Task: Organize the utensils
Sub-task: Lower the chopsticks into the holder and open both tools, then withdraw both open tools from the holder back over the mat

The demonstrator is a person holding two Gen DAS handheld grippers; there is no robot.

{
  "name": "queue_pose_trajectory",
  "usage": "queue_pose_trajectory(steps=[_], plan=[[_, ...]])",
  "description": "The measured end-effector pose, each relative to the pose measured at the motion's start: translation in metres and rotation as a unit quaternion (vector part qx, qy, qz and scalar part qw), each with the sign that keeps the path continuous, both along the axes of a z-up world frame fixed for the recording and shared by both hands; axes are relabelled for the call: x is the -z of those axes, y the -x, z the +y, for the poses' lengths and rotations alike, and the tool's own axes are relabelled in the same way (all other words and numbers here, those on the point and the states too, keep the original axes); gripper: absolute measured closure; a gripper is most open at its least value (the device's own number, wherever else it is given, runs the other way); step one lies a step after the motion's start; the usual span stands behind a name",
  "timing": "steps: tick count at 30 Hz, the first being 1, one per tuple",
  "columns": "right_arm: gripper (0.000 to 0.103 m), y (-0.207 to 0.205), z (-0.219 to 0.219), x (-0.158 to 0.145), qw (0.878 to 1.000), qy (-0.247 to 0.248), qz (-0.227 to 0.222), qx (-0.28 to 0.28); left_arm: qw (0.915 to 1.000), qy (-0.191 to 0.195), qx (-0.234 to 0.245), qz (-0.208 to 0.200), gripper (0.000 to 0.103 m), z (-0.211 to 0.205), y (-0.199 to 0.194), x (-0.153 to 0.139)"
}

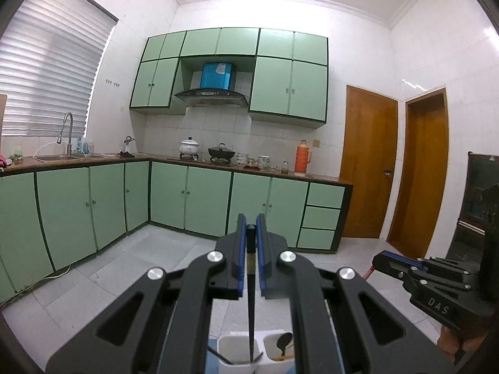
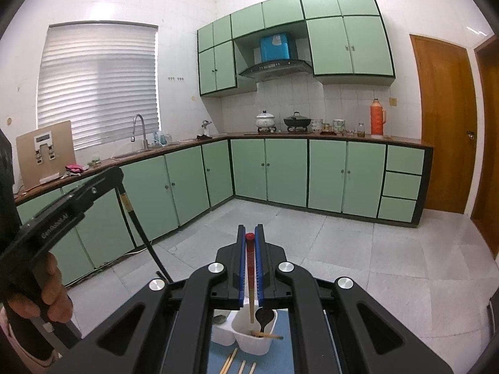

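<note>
1. Left tongs [image 1: 251, 232] are clamped on a black chopstick [image 1: 251, 318], held vertical so its tip drops into the left cup of the white holder [image 1: 227, 347].
2. Right tongs [image 2: 250, 240] pinch a red-topped chopstick [image 2: 250, 280] – tip over the right cup, beside a dark spoon [image 2: 264, 316].
3. Loose chopsticks [image 2: 229, 362] lie on the blue mat [image 2: 280, 350] – likely next.

Mint-green cabinets [image 1: 190, 199] edged in dark green, white tiled walls [image 1: 436, 62], orange-brown doors [image 1: 369, 165], an orange thermos [image 1: 302, 156], a blue range hood box [image 1: 217, 75], pale grey floor tiles [image 2: 358, 249].
</note>
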State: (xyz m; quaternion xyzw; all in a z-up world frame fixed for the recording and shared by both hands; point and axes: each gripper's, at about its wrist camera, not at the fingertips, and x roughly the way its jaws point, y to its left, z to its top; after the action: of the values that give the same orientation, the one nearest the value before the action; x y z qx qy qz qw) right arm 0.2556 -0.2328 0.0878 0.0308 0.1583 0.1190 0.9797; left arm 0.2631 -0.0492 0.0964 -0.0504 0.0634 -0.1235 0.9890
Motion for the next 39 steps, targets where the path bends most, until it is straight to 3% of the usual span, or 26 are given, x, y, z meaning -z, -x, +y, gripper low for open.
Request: queue_pose_trajectory(steps=[11, 23, 25, 28, 34, 39], plan=[[0.098, -0.044, 0.010, 0.063, 0.998, 0.002, 0.056, -0.005, 0.9977, -0.025, -0.010, 0.061, 0.097, -0.015, -0.058, 0.068], [0.097, -0.039, 0.010, 0.106, 0.996, -0.003, 0.087, -0.015, 0.9918, -0.049, -0.006, 0.118, 0.096, -0.002, -0.060, 0.114], [0.096, -0.038, 0.009, 0.106, 0.996, -0.003, 0.090, -0.018, 0.9913, -0.048, -0.006, 0.123, 0.086, 0.002, -0.056, 0.118], [0.084, -0.032, 0.008, 0.105, 0.996, 0.002, 0.088, -0.016, 0.9921, -0.042, -0.010, 0.118, 0.064, 0.007, -0.046, 0.117], [0.058, -0.006, -0.002, 0.099, 0.997, -0.012, 0.071, -0.003, 0.9942, -0.028, -0.011, 0.103, 0.047, 0.019, -0.020, 0.110], [0.027, 0.027, -0.007, 0.095, 0.999, -0.012, 0.043, 0.016, 0.9954, -0.019, -0.015, 0.093, 0.025, 0.029, 0.012, 0.107]])
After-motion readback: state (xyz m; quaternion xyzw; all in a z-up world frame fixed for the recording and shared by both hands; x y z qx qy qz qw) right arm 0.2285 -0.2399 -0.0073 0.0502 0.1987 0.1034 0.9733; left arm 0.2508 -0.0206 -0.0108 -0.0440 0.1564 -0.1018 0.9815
